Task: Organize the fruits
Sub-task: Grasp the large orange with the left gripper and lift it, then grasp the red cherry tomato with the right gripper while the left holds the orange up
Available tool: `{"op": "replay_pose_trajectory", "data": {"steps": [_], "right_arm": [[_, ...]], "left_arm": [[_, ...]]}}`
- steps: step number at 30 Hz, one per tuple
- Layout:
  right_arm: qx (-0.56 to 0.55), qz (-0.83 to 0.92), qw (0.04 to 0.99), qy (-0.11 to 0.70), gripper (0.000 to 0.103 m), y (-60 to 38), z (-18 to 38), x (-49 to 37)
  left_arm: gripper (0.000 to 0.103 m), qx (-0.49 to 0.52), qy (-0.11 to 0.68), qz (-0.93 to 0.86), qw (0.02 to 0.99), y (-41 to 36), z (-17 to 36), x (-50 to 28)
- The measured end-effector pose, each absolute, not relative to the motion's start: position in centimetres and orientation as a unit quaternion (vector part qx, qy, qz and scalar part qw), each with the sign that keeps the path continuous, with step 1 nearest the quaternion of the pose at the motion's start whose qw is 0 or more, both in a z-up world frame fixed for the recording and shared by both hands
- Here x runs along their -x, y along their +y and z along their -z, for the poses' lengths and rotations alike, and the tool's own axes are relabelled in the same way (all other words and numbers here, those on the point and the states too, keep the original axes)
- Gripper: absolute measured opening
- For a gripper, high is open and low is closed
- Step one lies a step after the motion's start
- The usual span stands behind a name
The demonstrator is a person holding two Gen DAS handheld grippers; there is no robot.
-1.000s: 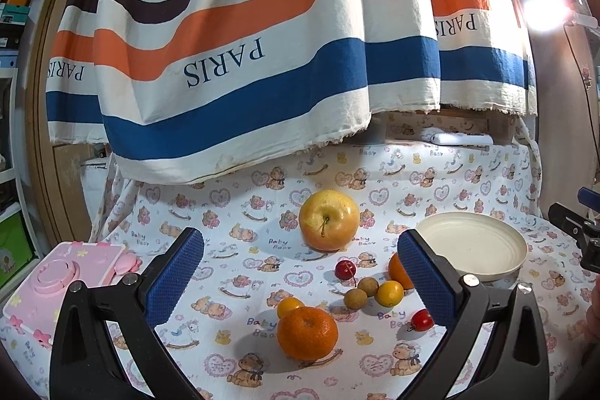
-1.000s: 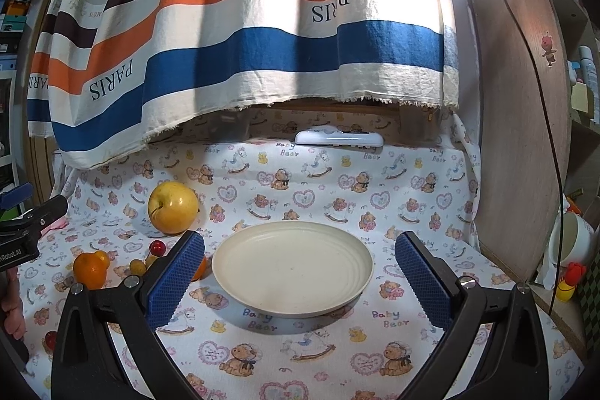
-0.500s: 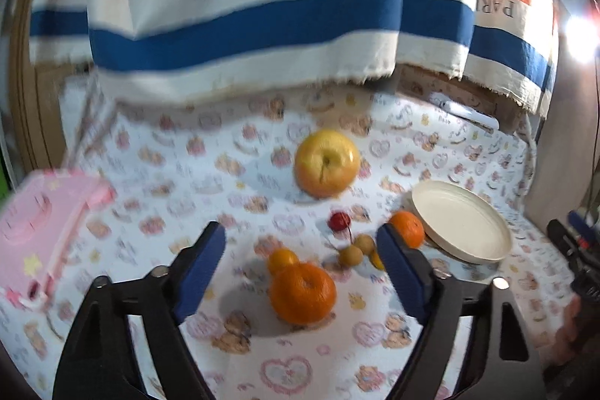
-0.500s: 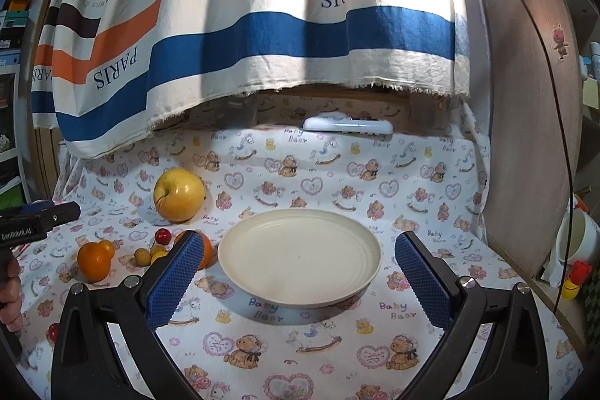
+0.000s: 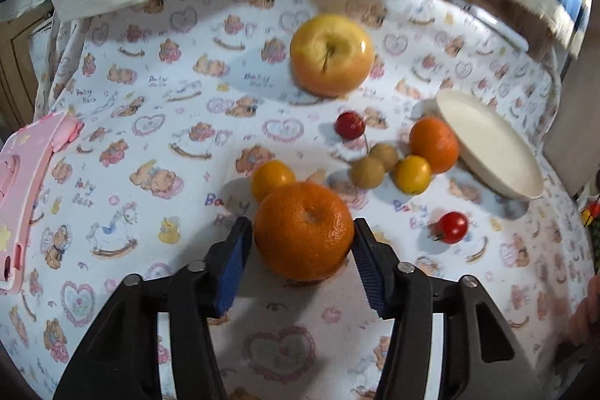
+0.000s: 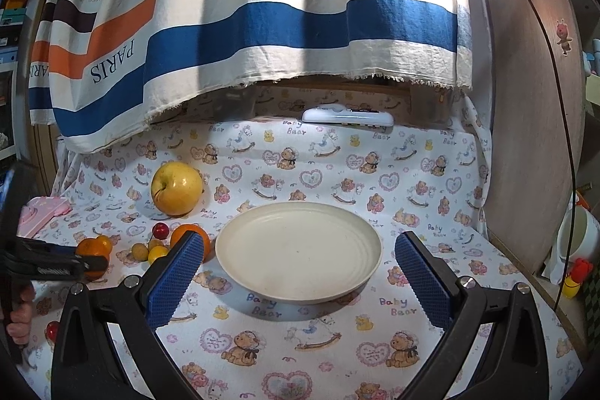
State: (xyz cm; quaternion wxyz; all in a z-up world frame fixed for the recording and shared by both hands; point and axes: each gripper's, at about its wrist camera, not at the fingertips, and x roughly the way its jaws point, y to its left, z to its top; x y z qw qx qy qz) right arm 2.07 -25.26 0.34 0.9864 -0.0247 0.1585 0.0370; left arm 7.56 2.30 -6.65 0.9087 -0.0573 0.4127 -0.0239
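Note:
A large orange (image 5: 303,231) lies on the bear-print cloth between the blue pads of my left gripper (image 5: 302,225). Its jaws are closing: the right pad is at the peel, the left pad a sliver off it. Behind it lie a small yellow-orange fruit (image 5: 272,177), two brown longans (image 5: 367,171), a yellow fruit (image 5: 412,174), a second orange (image 5: 433,145), a red cherry (image 5: 349,125), a cherry tomato (image 5: 453,226) and a yellow apple (image 5: 332,55). My right gripper (image 6: 300,242) hangs open in front of the empty cream plate (image 6: 285,272).
A pink toy case (image 5: 22,190) sits at the left edge of the cloth. A striped cloth (image 6: 262,25) hangs low over the back, with a white remote (image 6: 347,115) under it. A wooden board and a white cup (image 6: 577,238) stand at the right.
My left gripper tipped downward and dropped onto the large orange, and its jaws narrowed from wide open to just around the fruit. The right gripper held still.

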Motion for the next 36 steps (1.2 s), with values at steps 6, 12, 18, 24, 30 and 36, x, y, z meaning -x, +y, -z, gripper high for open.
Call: {"op": "replay_pose_trajectory", "data": {"steps": [6, 12, 18, 24, 30, 36], "right_arm": [[0.017, -0.038, 0.985, 0.167, 0.103, -25.7, -0.1, -2.5], [0.025, -0.047, 0.98, 0.194, 0.103, -25.8, -0.2, -3.6], [0.012, -0.127, 0.962, 0.243, 0.102, -24.4, -2.0, -5.7], [0.033, -0.21, 0.931, 0.295, 0.046, -19.3, -1.5, -9.0], [0.019, -0.275, 0.894, 0.354, 0.046, -16.0, 1.9, -10.7], [0.033, -0.292, 0.867, 0.402, 0.04, -15.1, 5.0, -10.9]], "left_arm": [[0.048, 0.04, 0.397, 0.037, 0.916, 1.4, 6.1, -6.7], [0.047, 0.015, 0.371, 0.038, 0.928, 1.1, 4.4, -6.4], [0.048, -0.009, 0.332, 0.051, 0.942, 0.6, 1.1, -5.8], [0.048, 0.024, 0.273, 0.05, 0.96, 1.4, -2.2, -6.5], [0.048, 0.018, 0.235, 0.052, 0.97, 1.3, -3.0, -7.6], [0.048, -0.006, 0.21, 0.03, 0.977, 1.3, -1.9, -7.2]]}}
